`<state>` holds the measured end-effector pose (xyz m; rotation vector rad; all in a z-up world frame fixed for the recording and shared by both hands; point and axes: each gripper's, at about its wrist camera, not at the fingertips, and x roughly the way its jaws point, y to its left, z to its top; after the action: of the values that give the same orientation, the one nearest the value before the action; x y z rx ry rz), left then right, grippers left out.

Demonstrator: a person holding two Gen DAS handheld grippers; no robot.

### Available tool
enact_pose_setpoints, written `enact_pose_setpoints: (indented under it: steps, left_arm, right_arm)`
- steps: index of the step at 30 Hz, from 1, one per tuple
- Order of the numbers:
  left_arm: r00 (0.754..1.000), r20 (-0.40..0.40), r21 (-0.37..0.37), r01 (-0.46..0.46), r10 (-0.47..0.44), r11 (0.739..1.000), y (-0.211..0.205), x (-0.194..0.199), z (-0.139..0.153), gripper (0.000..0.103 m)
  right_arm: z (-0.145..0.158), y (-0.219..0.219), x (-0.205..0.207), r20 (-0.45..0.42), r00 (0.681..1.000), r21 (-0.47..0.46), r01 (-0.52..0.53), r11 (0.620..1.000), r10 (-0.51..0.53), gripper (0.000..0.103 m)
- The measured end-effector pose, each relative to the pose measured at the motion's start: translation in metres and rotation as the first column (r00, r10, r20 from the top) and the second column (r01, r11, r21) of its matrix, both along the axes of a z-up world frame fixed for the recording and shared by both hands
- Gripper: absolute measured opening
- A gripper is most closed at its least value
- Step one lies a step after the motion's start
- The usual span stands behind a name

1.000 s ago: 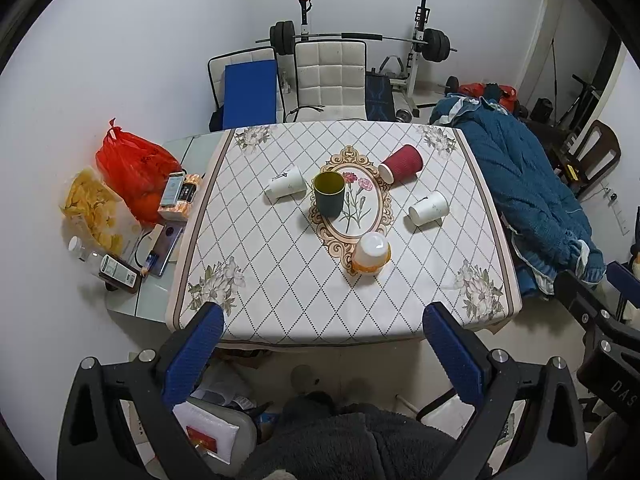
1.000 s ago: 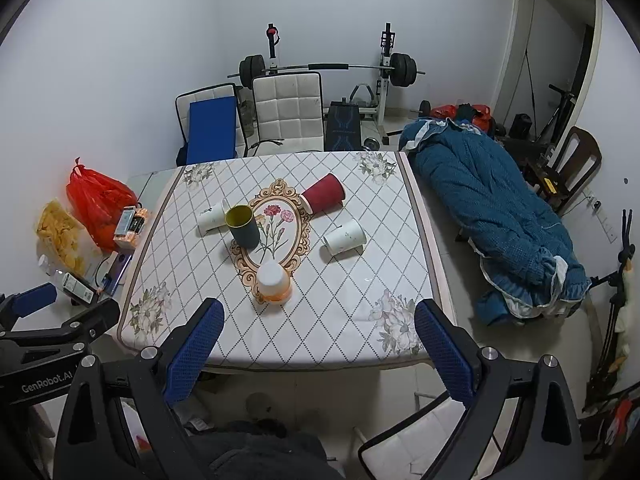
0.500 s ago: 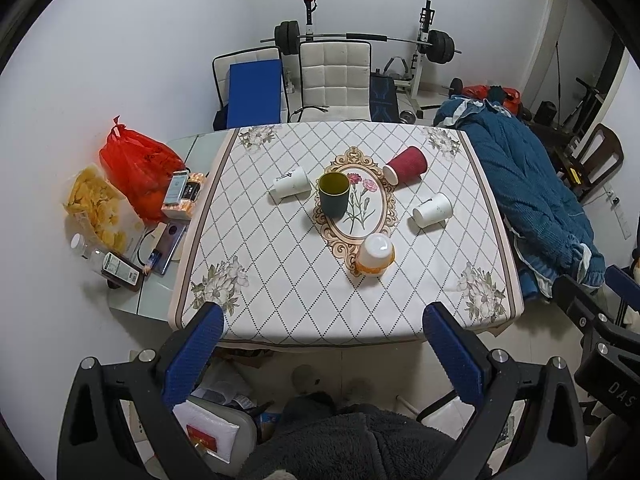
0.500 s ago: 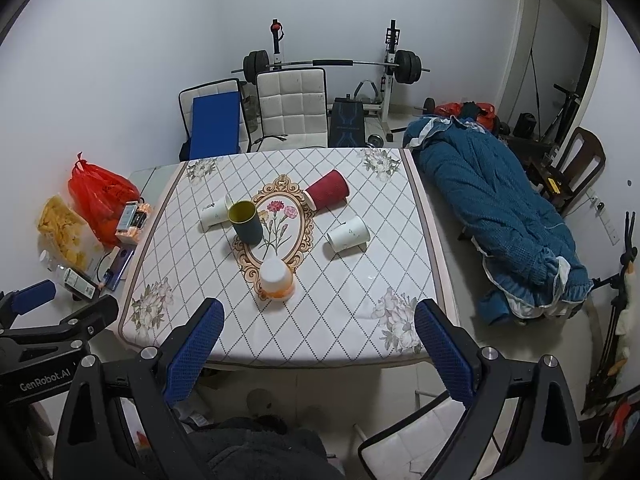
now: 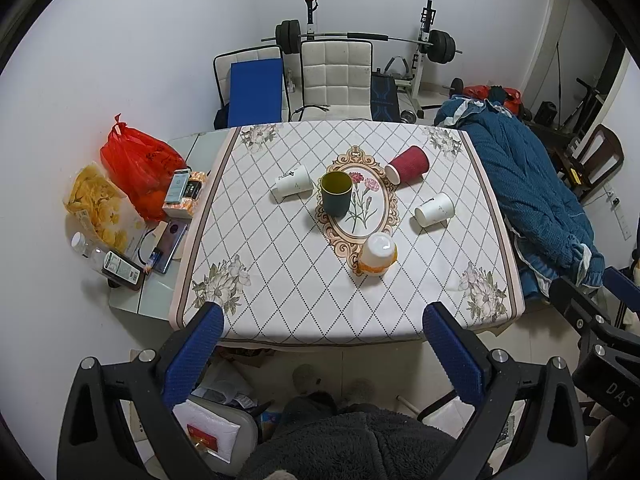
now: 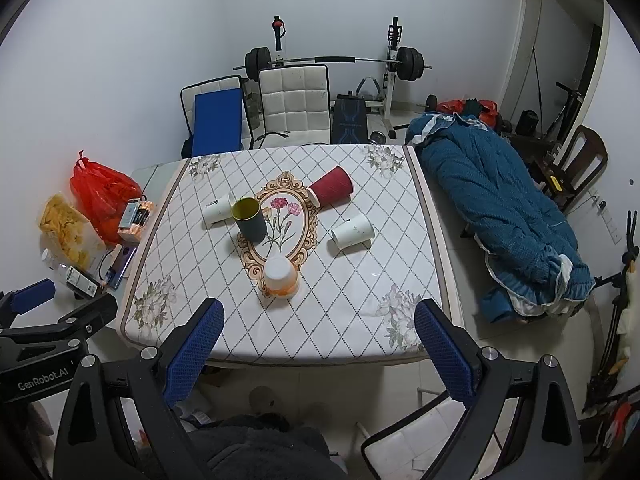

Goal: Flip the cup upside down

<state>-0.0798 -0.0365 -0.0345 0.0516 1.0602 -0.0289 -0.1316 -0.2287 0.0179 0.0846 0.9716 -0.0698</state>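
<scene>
Several cups sit on the patterned tablecloth (image 5: 280,296) (image 6: 352,320). A dark green cup (image 5: 336,193) (image 6: 249,219) stands upright near the middle. A red cup (image 5: 408,164) (image 6: 331,190) and two white paper cups (image 5: 292,184) (image 5: 435,210) (image 6: 218,210) (image 6: 353,231) lie on their sides. An orange and white cup (image 5: 377,254) (image 6: 281,276) stands upside down nearest me. My left gripper (image 5: 320,344) and right gripper (image 6: 316,340) both hang open over the table's near edge, well short of every cup, with nothing between their blue pads.
Left of the table are a red bag (image 5: 136,160), a snack bag (image 5: 94,204), boxes and a phone on a side shelf. Two chairs (image 5: 336,76) and a weight bench stand behind. A blue quilt (image 5: 528,192) lies to the right. A person's dark clothing shows below.
Both views have shifted slightly, so the table sits a little lower in frame. No cup has moved, and both grippers stay open.
</scene>
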Motion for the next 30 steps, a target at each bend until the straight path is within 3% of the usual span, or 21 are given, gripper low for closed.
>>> enact_pose_setpoints:
  steps: [30]
  left_arm:
    - [0.999,0.016,-0.002,-0.038,0.038,0.999,0.0048,0.0001,0.0014,0.102]
  right_arm:
    - [0.0037,0.0015,0.0006,0.000,1.000,0.011,-0.010,1.000,0.010,0.101]
